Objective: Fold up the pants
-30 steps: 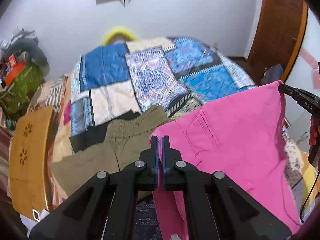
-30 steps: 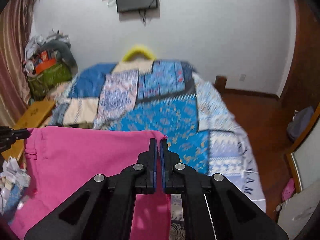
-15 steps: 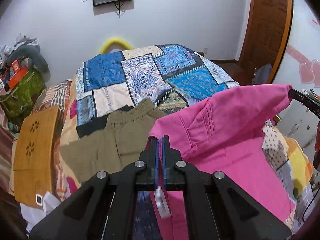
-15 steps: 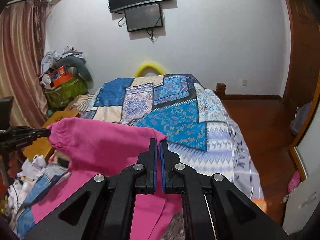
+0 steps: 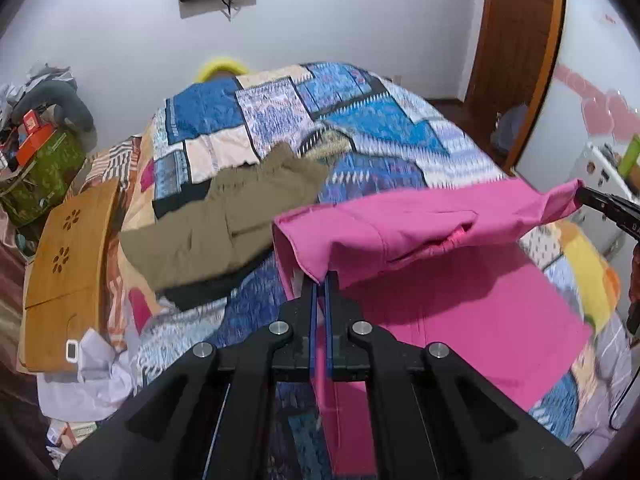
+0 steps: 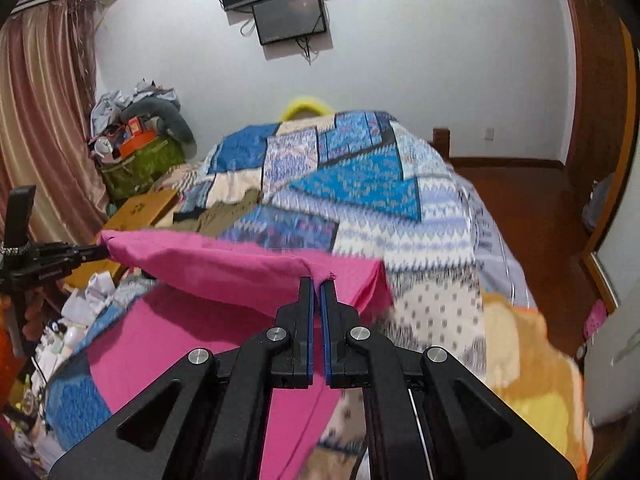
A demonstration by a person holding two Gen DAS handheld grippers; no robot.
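Note:
The pink pants (image 5: 420,236) hang stretched between my two grippers over the near end of the bed, their lower part lying on the quilt (image 5: 472,320). My left gripper (image 5: 320,278) is shut on one waist corner. My right gripper (image 6: 316,280) is shut on the other corner of the pink pants (image 6: 224,268). The right gripper also shows at the right edge of the left wrist view (image 5: 588,196), and the left gripper at the left of the right wrist view (image 6: 100,252).
Olive-green pants (image 5: 236,216) lie spread on the patchwork quilt (image 5: 280,120) beyond the pink ones. A wooden lap table (image 5: 64,272) stands left of the bed, with clutter and a green bag (image 5: 36,184) behind it. A wooden door (image 5: 516,52) is at right.
Both grippers have come forward and down over the bed, carrying the pink waistband from upright to nearly flat, so the pants' lower part now lies on the quilt.

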